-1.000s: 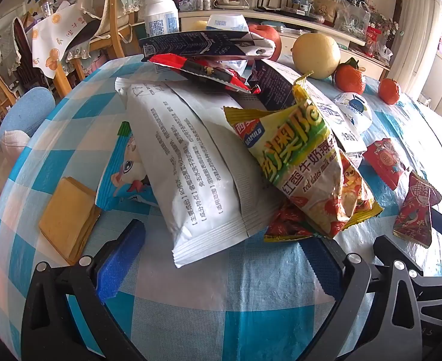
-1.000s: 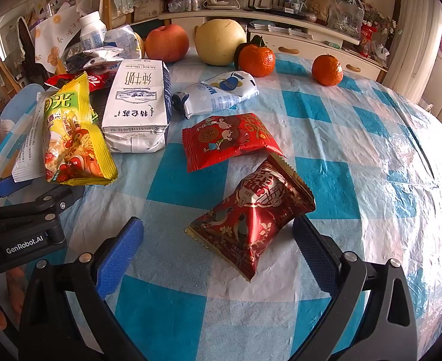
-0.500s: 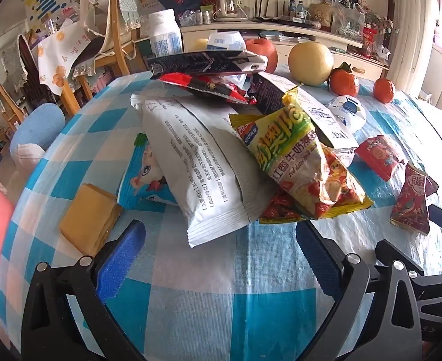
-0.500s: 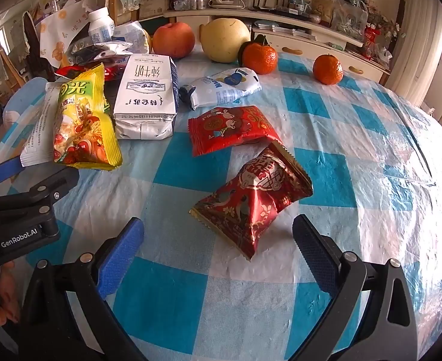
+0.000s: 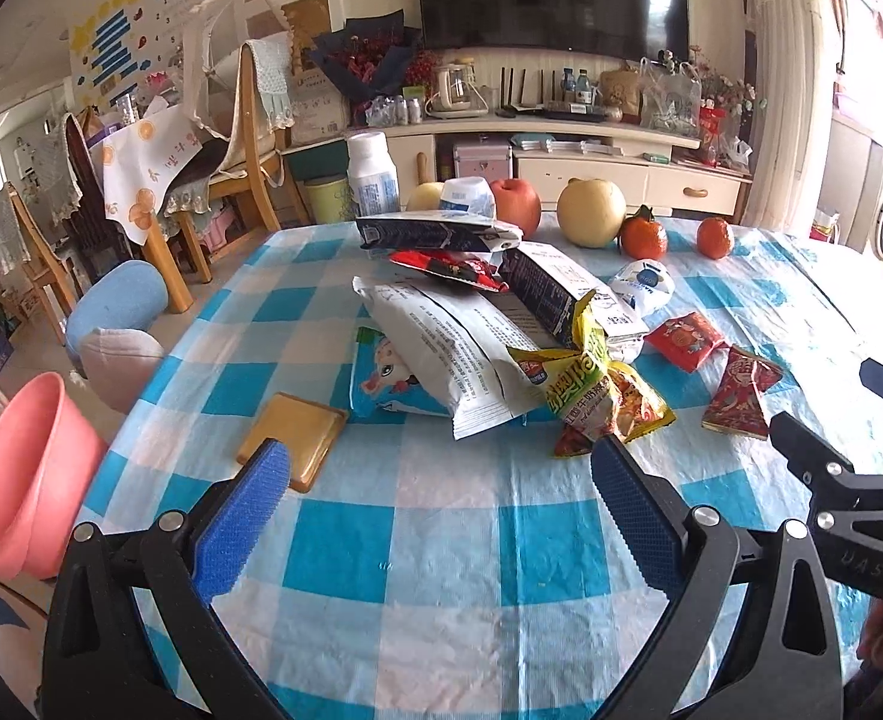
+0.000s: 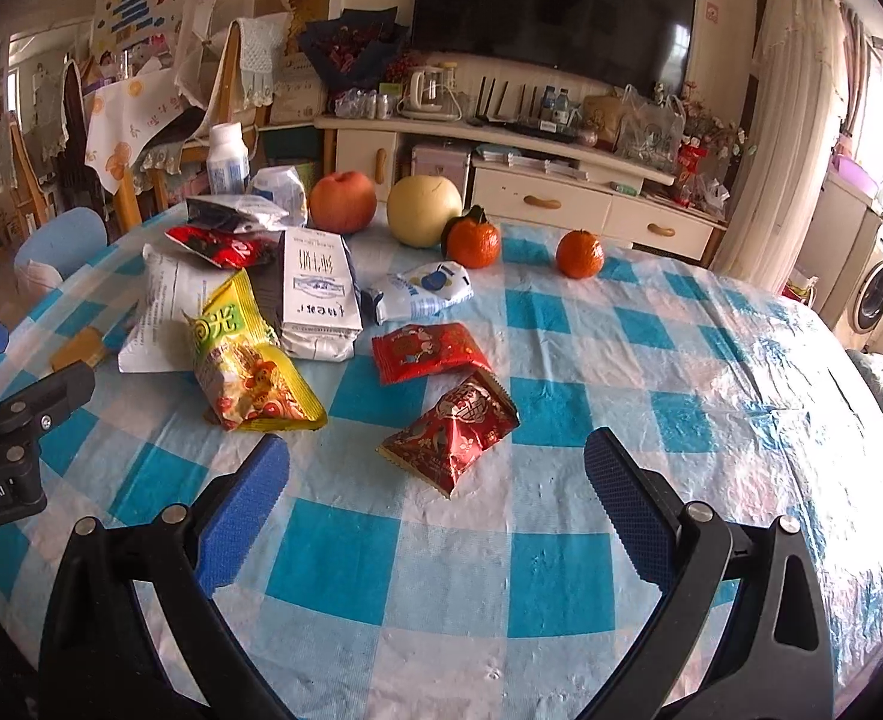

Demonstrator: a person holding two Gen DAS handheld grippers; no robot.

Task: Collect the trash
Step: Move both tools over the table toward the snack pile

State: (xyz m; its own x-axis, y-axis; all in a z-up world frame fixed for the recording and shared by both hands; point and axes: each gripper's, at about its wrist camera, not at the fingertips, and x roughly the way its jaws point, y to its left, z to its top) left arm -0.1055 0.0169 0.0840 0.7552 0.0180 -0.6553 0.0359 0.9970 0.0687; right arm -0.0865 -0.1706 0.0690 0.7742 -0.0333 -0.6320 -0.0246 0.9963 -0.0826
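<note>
Blue-and-white checkered surface (image 6: 561, 570) carries a heap of wrappers. Right gripper (image 6: 435, 492) spread wide, empty, above the cloth just short of the dark red snack packet (image 6: 450, 429); packet's long axis runs diagonally, near-left corner toward the gripper, far end up-right. Left gripper (image 5: 441, 492) also spread, empty, facing the yellow snack bag (image 5: 597, 396) and white pouch (image 5: 447, 360), long axes running away from it.

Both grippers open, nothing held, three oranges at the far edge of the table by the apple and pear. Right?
Not quite: two oranges, not three, as the right wrist view shows. The rest holds: left gripper and right gripper open and empty, apple and pear beside them.
</note>
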